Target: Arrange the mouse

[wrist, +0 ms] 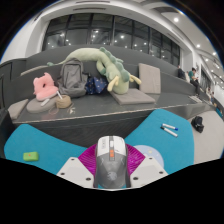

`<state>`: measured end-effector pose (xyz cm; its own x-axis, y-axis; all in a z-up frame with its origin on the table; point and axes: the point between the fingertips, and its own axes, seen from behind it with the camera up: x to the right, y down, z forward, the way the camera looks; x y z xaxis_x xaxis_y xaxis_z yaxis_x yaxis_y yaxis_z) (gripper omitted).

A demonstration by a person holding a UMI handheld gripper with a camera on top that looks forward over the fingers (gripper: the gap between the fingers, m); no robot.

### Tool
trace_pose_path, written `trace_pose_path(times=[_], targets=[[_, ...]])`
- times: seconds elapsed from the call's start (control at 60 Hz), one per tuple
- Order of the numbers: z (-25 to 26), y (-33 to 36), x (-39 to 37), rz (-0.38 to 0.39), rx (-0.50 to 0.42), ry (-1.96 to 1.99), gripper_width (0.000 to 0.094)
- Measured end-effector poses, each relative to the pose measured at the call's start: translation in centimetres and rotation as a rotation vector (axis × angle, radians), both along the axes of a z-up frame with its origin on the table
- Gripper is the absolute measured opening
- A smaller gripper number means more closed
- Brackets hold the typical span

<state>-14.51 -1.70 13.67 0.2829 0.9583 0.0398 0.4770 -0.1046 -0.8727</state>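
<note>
Beyond your worktop (60, 135), with its teal and white surface, the room opens to a long grey counter (95, 103) under dark windows, so the background is well apart from the job. Your grey-and-white computer mouse with an orange wheel stripe (110, 162) sits at the near edge, lengthwise between the fingers of your hand-held gripper (111, 166). The magenta pads (88, 160) hug both of its flanks with no gap visible, so I judge you are grasping the mouse, and holding it along its length should keep it from twisting as you arrange it. To the far right lie a slim blue pen (170, 128) and a small black object (197, 123); to the near left rests a small green block (31, 155). On the far counter are a pink plush toy (44, 87), a grey backpack (72, 76), a long green plush toy (105, 62) and an open laptop (142, 84), none in your way.
</note>
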Motion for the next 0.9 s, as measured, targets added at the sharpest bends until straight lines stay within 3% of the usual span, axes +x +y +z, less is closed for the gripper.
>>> trace_pose_path(times=[0.1, 0.217, 0.433, 0.583, 0.667, 0.9], targets=[[-1.6, 6.6, -1.1, -0.012, 0.036, -0.021, 0.0354], [-6.6, 12.1, -1.4, -0.021, 0.011, -0.07, 0.0354], [-16.1, 14.7, -0.7, 0.023, -0.046, -0.186, 0.0372], [-15.9, 14.6, -0.9, 0.061, -0.029, -0.156, 0.0538], [-15.6, 15.7, -0.2, 0.022, -0.027, -0.177, 0.0876], [-7.4, 11.9, 6.3, 0.029, -0.069, -0.147, 0.0849]])
